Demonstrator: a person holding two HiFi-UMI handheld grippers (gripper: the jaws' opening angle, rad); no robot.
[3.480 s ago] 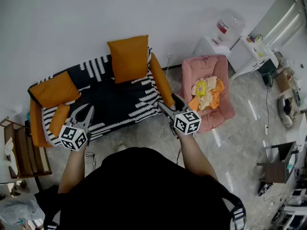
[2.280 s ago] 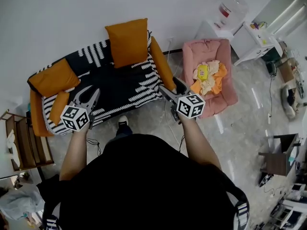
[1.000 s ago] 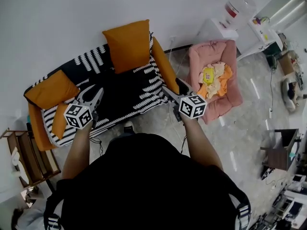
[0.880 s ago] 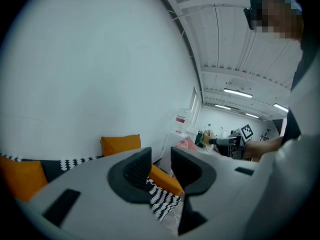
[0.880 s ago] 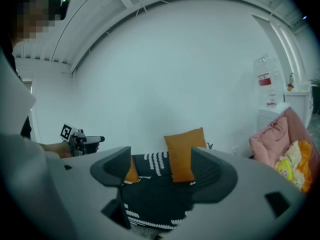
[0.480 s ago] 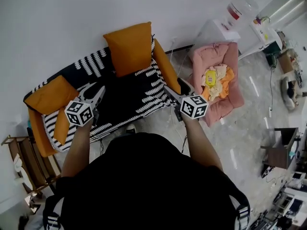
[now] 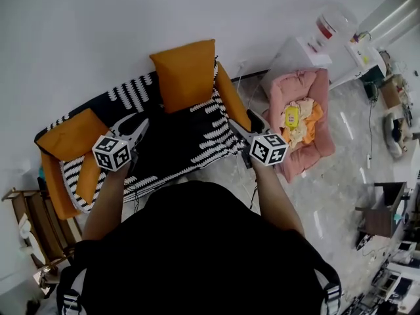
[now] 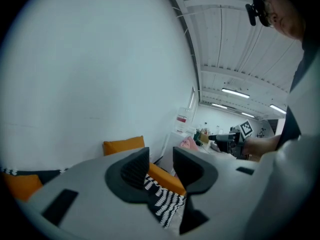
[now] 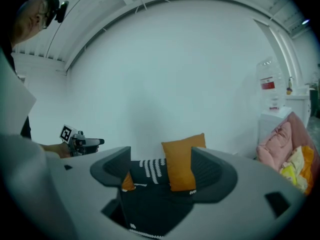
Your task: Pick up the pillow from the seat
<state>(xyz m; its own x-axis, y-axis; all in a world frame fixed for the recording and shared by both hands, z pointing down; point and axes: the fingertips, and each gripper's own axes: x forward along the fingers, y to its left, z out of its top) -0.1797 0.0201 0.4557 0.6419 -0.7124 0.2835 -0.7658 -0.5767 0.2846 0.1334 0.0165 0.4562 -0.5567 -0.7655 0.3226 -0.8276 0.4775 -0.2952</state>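
White wall backed a sofa (image 7: 190, 136) under a black-and-white cover. One flat orange cushion (image 7: 69, 135) lay at its left end. The left gripper (image 7: 136, 128) hovered above the seat near the front edge, its fingers slightly apart and just opening, with nothing between them. The orange pillow (image 7: 186, 74) stood upright against the sofa's back, toward the right end. The right gripper (image 7: 237, 125) hung by the right armrest, fingers spread wide and empty.

Orange pillow (image 7: 186, 74) matt cloth; sofa cover (image 7: 177, 143) woven-looking fabric; floor (image 7: 318, 195) glossy, probably polished tile
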